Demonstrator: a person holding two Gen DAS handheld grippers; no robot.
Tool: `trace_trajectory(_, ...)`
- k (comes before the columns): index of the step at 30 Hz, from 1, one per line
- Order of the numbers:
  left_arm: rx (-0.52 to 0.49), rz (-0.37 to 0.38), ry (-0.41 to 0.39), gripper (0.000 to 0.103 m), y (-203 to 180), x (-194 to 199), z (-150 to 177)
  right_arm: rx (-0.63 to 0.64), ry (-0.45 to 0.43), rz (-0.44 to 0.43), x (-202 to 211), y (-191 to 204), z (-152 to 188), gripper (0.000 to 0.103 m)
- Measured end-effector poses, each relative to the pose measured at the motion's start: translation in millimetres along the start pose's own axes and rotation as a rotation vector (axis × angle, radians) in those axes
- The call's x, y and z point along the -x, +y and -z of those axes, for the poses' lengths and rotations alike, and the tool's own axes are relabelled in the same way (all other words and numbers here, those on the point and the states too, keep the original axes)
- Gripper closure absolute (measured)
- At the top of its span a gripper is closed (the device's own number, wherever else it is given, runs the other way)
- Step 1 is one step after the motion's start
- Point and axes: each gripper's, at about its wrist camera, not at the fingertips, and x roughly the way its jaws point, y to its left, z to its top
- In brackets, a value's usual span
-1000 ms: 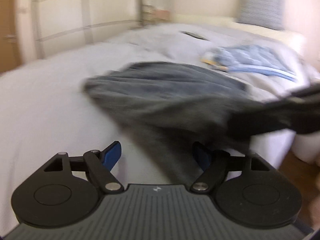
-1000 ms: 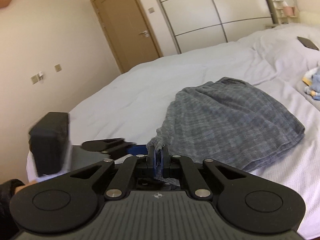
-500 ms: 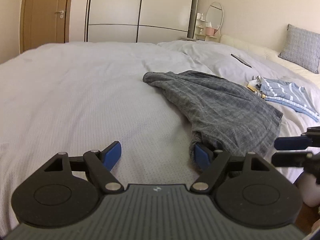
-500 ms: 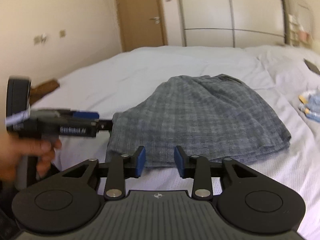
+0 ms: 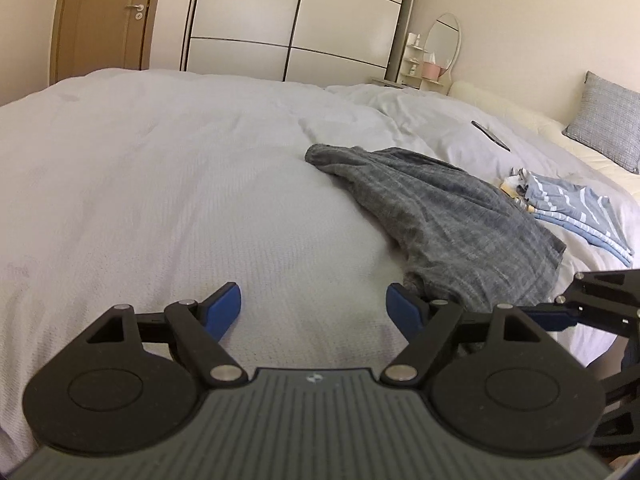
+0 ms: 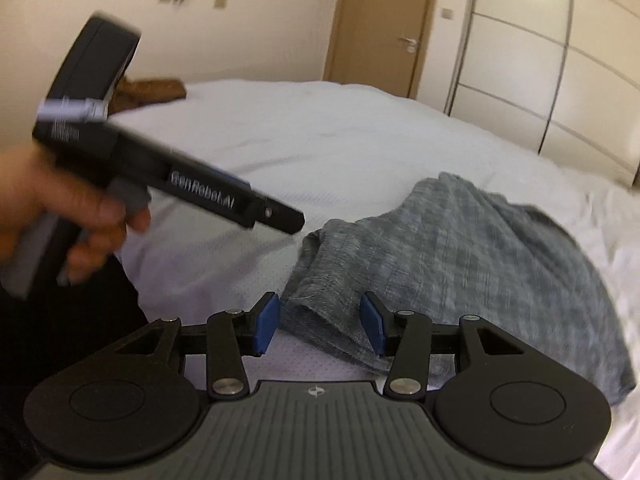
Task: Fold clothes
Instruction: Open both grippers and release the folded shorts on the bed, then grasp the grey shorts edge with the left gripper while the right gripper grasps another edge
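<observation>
Over a white bed [image 5: 160, 184], the left gripper [image 5: 313, 306] hovers with jaws spread and empty, the grey garment [image 5: 448, 216] lying beside its right finger; the right gripper [image 6: 319, 322], parted, frames the garment's near corner.

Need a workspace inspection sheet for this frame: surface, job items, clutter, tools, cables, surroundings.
Surface: white bed cover, lightly wrinkled.
Job's things: grey garment lying loosely spread near the bed edge; blue striped clothes beyond it.
Clutter: flat dark object on the bed, too small to identify.
Grippers: left tool open, over bare cover; right tool open, straddling the garment's near corner.
Cables: nothing seen.
Surroundings: wardrobe, door, oval mirror, grey pillow.
</observation>
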Motion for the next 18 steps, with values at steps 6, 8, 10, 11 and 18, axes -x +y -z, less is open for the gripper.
trace_trajectory(6,0.004,0.000,-0.003,0.026,4.0,4.7,5.0,0.040,0.016,0.051,-0.4,4.6,-6.8,0.098)
trace_trajectory(8,-0.013,0.002,-0.005,0.026,3.1,4.9,5.9,0.041,0.026,0.028,3.8,7.1,-8.8,0.098)
trace_trajectory(10,-0.061,0.004,-0.008,0.026,-1.0,4.2,6.7,0.045,0.045,0.012,2.5,9.9,-5.6,0.098)
trace_trajectory(11,-0.107,0.005,-0.013,0.026,-4.7,4.9,7.2,0.049,0.056,0.006,0.5,11.1,-3.1,0.098)
trace_trajectory(18,-0.742,0.011,-0.100,0.025,-42.1,16.7,25.1,0.024,0.077,0.034,14.0,10.9,8.4,0.072)
